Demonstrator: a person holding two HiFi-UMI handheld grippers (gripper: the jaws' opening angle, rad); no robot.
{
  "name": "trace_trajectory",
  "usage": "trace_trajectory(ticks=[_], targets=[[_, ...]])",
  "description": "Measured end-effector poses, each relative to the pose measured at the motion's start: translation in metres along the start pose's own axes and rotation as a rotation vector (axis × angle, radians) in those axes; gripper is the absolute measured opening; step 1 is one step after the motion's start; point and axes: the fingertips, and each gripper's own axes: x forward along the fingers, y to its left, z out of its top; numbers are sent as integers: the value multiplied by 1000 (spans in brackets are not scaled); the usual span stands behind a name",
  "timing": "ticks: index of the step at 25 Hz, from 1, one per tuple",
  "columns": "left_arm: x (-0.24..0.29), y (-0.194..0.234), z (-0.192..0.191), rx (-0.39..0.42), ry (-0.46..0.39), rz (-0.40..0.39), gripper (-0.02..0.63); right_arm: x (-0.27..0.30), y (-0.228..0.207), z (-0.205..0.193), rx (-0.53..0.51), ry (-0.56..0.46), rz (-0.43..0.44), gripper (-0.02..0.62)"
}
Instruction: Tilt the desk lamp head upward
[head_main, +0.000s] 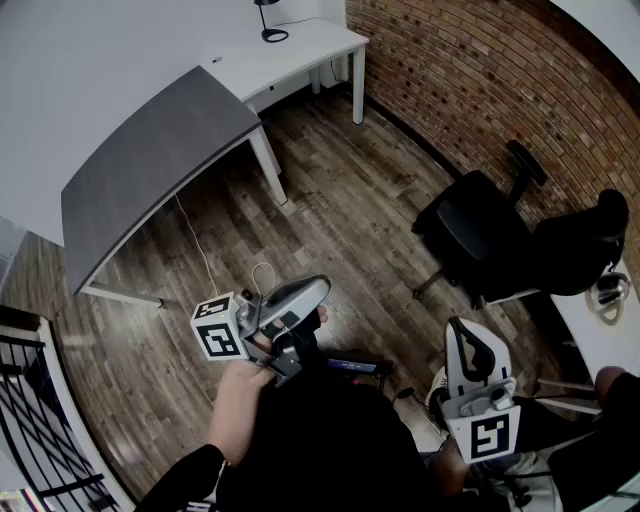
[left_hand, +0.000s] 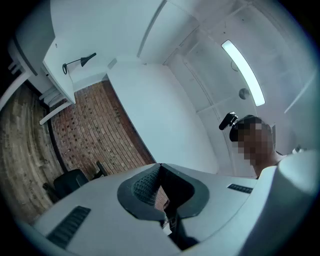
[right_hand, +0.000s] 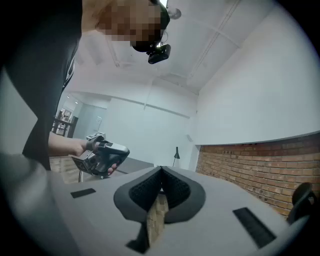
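Note:
The black desk lamp (head_main: 268, 20) stands on the white desk (head_main: 300, 50) at the far end of the room, a long way from both grippers. In the left gripper view the lamp (left_hand: 80, 61) is small, its head angled down. It also appears as a thin dark shape, the lamp (right_hand: 176, 152), in the right gripper view. My left gripper (head_main: 318, 288) is held at waist height over the wooden floor, jaws shut on nothing. The right gripper (head_main: 462, 327) is close to my body, also shut and holding nothing. In their own views, the left gripper (left_hand: 160, 167) and right gripper (right_hand: 161, 170) show pads meeting.
A grey desk (head_main: 150, 150) stands between me and the white desk. Two black office chairs (head_main: 480, 230) (head_main: 585, 245) sit by the brick wall (head_main: 480, 70) on the right. A black railing (head_main: 30, 400) is at the left, and a cable (head_main: 200, 250) lies on the floor.

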Motion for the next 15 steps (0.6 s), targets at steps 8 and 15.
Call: trace_trajectory(ticks=[8, 15], targets=[[-2, 0, -4, -19, 6, -1, 12, -6, 2, 1, -1, 14, -9, 14], [-9, -2, -4, -15, -4, 3, 11, -6, 3, -2, 15, 12, -13, 14]])
